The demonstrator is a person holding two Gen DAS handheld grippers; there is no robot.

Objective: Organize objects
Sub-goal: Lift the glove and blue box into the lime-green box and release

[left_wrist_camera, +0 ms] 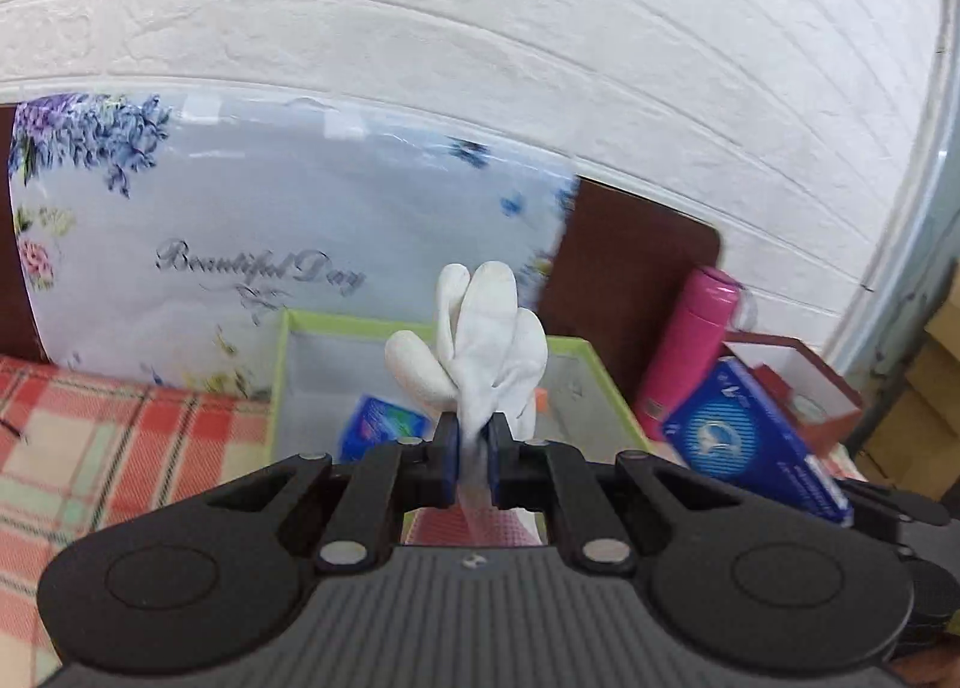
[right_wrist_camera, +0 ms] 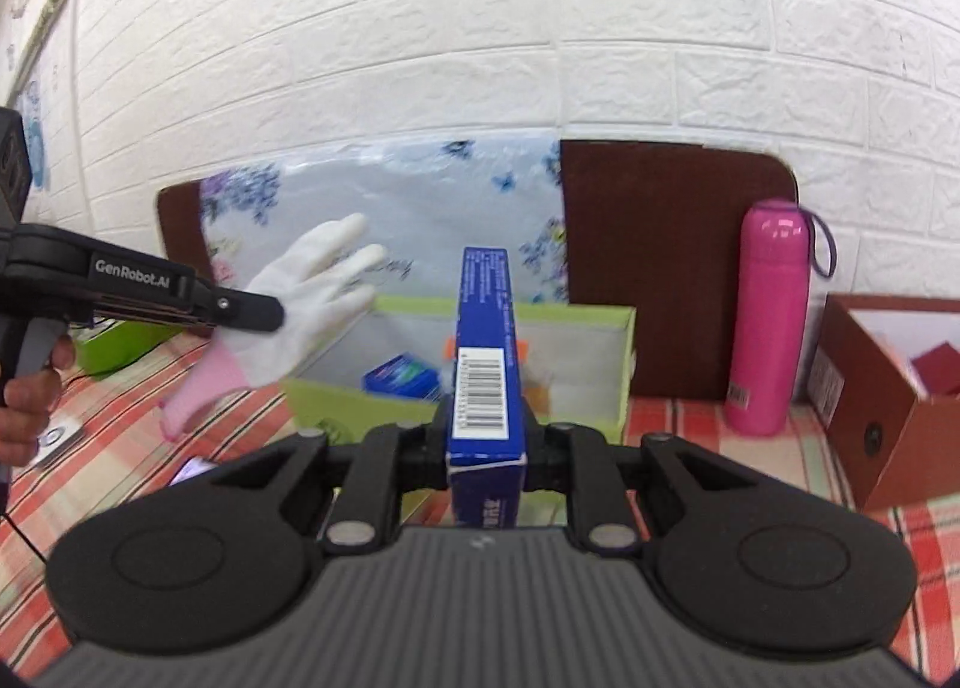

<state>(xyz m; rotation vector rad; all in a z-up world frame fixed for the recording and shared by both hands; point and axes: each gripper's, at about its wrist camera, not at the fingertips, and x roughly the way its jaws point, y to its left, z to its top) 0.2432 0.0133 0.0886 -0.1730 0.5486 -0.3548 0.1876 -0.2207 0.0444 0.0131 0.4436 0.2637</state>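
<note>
- White glove (left_wrist_camera: 480, 340) with pink cuff: pinched in my left gripper (left_wrist_camera: 474, 448), jaws pressed nearly together on the thin fabric near the wrist, fingers of the glove pointing up and forward. In the right wrist view it hung in the air at 9 o'clock, above the checked tablecloth (right_wrist_camera: 708, 418) and just left of the green storage box (right_wrist_camera: 600, 388).
- Blue carton (right_wrist_camera: 486, 364), barcode face up: clamped edge-on in my right gripper (right_wrist_camera: 486, 436), jaws spread only as wide as the carton's narrow side. It was held at 12 o'clock, short of the green box's near wall.
- Progress, my judgement: partway. The green box already held a small blue packet (right_wrist_camera: 402, 379) and something orange behind the carton, too hidden to name. Glove and carton were both lifted, neither yet put down.
- Left to do, as I read it: bring both over the green box and release them.
- Also noted: pink bottle (right_wrist_camera: 771, 316) upright at 2 o'clock, brown cardboard box (right_wrist_camera: 852, 400) at 3 o'clock, floral bag (right_wrist_camera: 420, 196) leaning on the white wall behind. I couldn't tell whether these needed sorting.
</note>
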